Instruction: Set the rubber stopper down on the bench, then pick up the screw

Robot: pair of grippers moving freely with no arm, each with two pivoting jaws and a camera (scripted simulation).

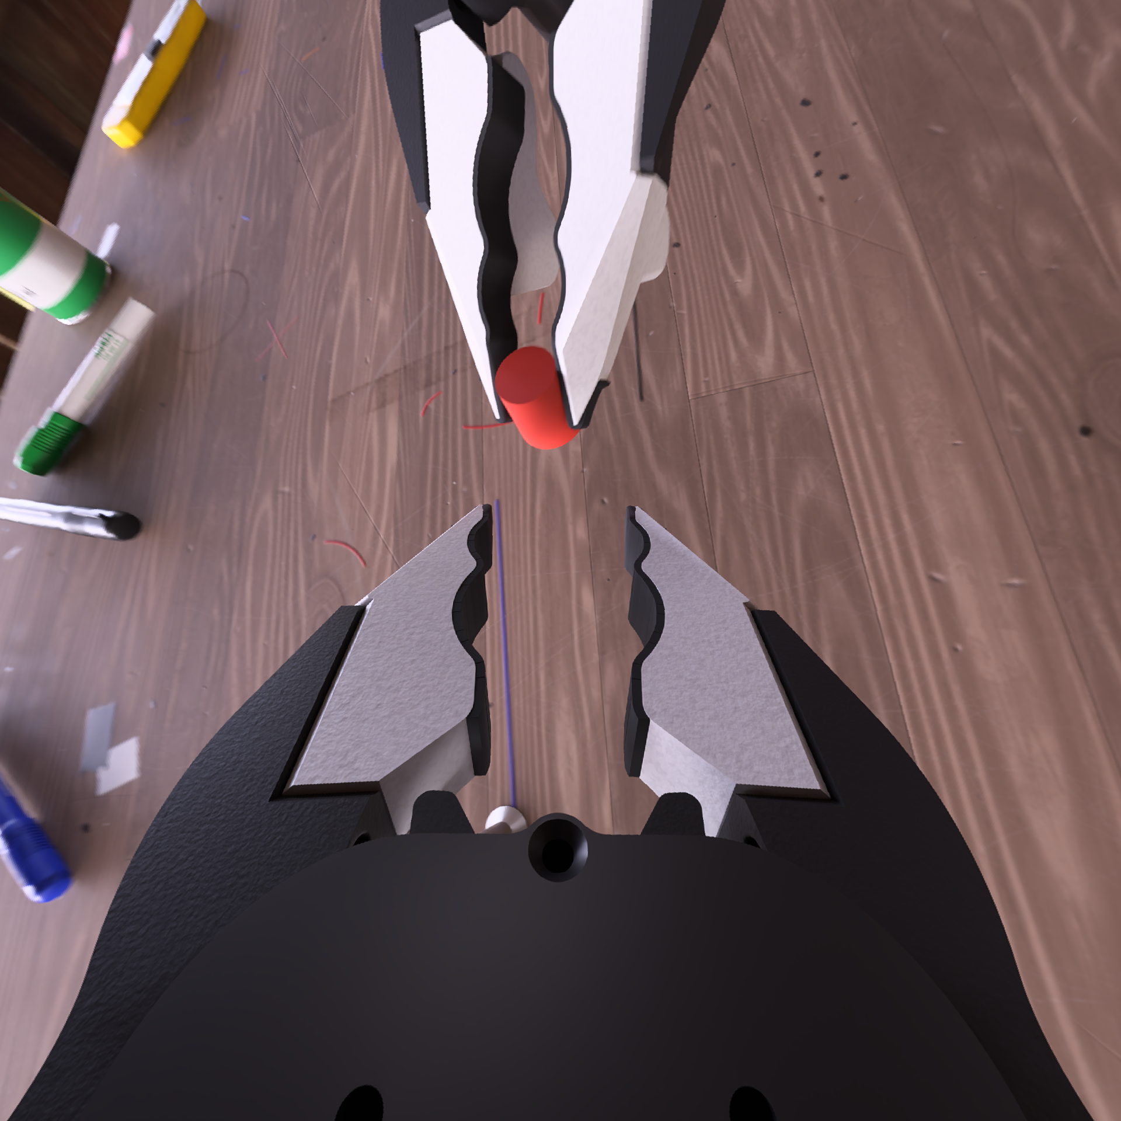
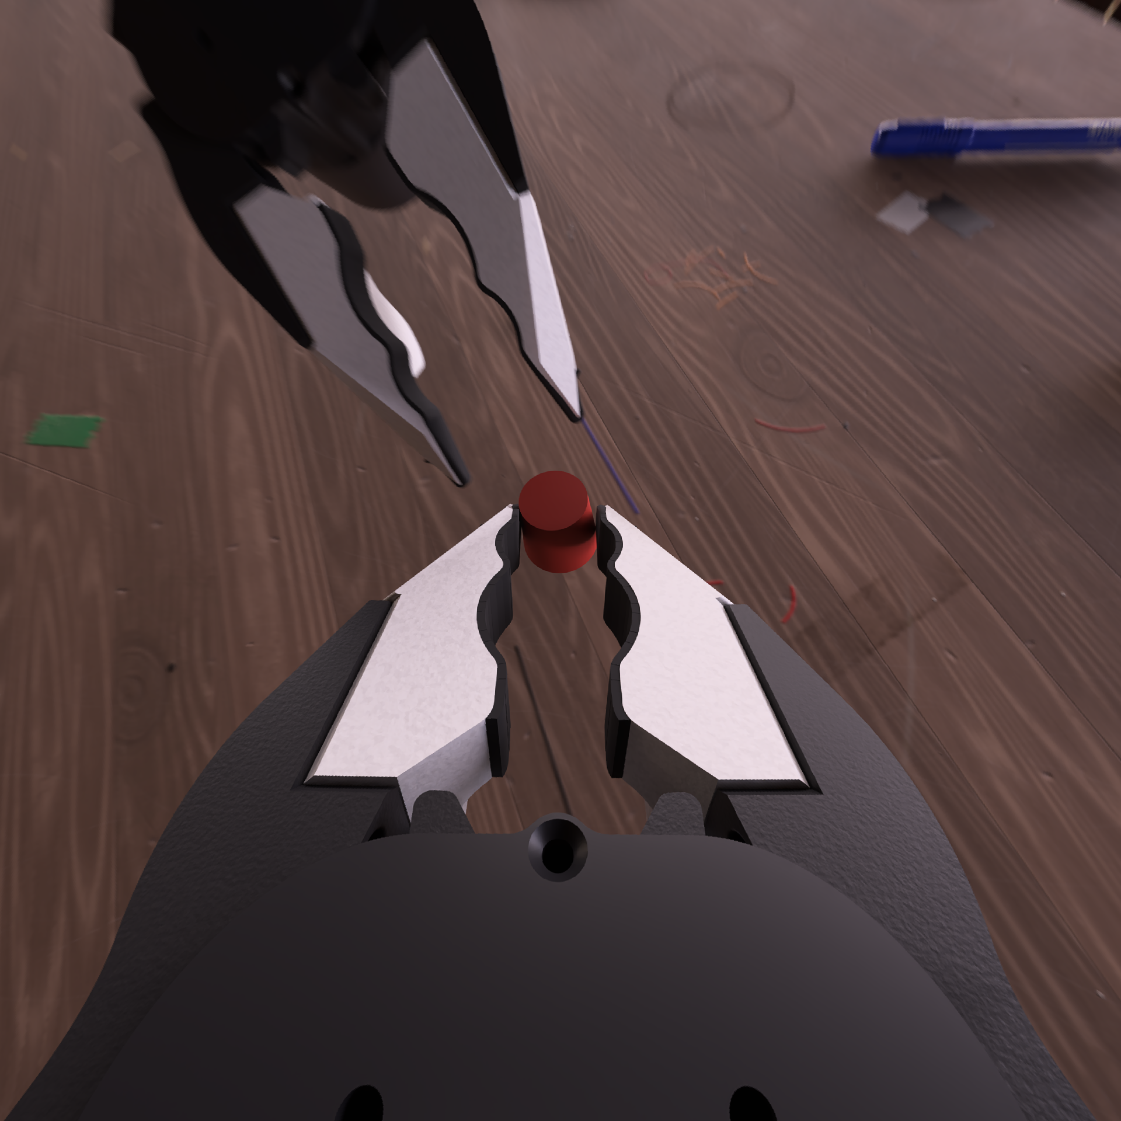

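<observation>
A red rubber stopper (image 1: 537,400) sits between the fingertips of my right gripper (image 1: 541,420), which reaches in from the top of the left wrist view. The right wrist view shows the same grip: the gripper (image 2: 557,511) is shut on the stopper (image 2: 555,528), low over the wooden bench (image 2: 849,606). I cannot tell whether the stopper touches the wood. My left gripper (image 1: 558,512) is open and empty, facing it tip to tip; it also shows in the right wrist view (image 2: 518,450). A small pale rounded object (image 1: 503,818) lies between my left fingers' bases. No screw is clearly visible.
Along the bench's left edge lie a yellow marker (image 1: 154,73), a green-and-white tube (image 1: 51,273), a green-capped pen (image 1: 85,388), a silver pen (image 1: 73,521) and a blue pen (image 1: 30,849). A thin blue wire (image 1: 503,655), paper scraps (image 1: 109,746) and a green scrap (image 2: 63,430) lie around.
</observation>
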